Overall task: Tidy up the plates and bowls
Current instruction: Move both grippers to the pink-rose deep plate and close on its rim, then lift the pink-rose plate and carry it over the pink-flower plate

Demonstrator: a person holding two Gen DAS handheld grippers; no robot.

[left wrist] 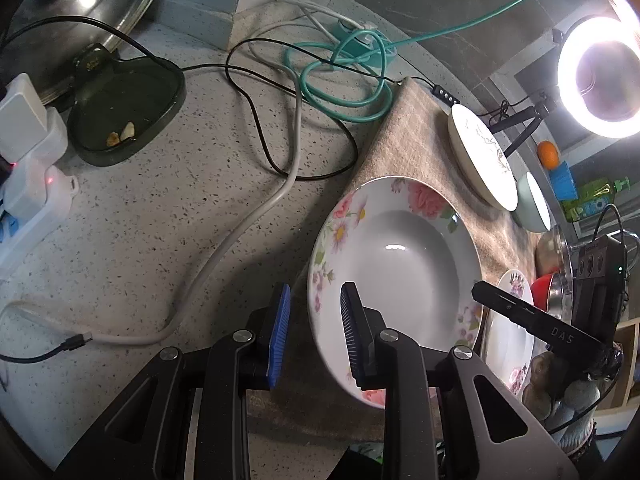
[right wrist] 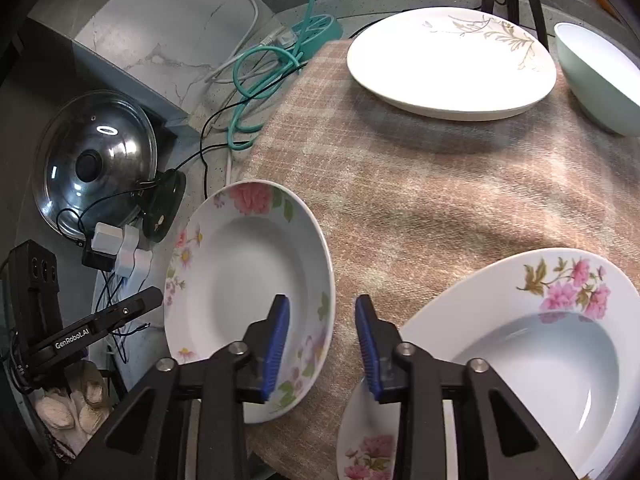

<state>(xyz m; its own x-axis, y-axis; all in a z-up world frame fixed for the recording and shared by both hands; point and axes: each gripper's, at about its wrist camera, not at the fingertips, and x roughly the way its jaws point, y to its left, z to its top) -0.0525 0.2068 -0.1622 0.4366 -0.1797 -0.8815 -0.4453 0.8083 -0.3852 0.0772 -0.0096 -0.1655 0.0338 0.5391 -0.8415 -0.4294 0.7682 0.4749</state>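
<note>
Blue-padded black jaws of the left gripper (left wrist: 314,336) are seen apart, straddling the near rim of a deep white plate with pink and purple flowers on its rim (left wrist: 400,264); whether the pads press that rim cannot be told, since the right finger covers the contact. That plate is laid at the edge of a beige checked cloth (left wrist: 416,148), partly overhanging the speckled grey countertop (left wrist: 160,220). In the right wrist view the right gripper (right wrist: 322,344) is held with its jaws apart and nothing gripped: the same plate lies under its left finger, bare cloth in the gap, and a second white deep plate with pink blossoms (right wrist: 560,344) just beside its right finger, cut off by the frame edge. A small flowered dish (right wrist: 368,452) below is largely hidden by the finger. Farther back a cream plate with a faint brown sprig (right wrist: 452,60) is set beside a pale green bowl (right wrist: 600,80), which is cropped at the right. The far end of a coiled teal cable (left wrist: 352,76) cannot be made out.
</note>
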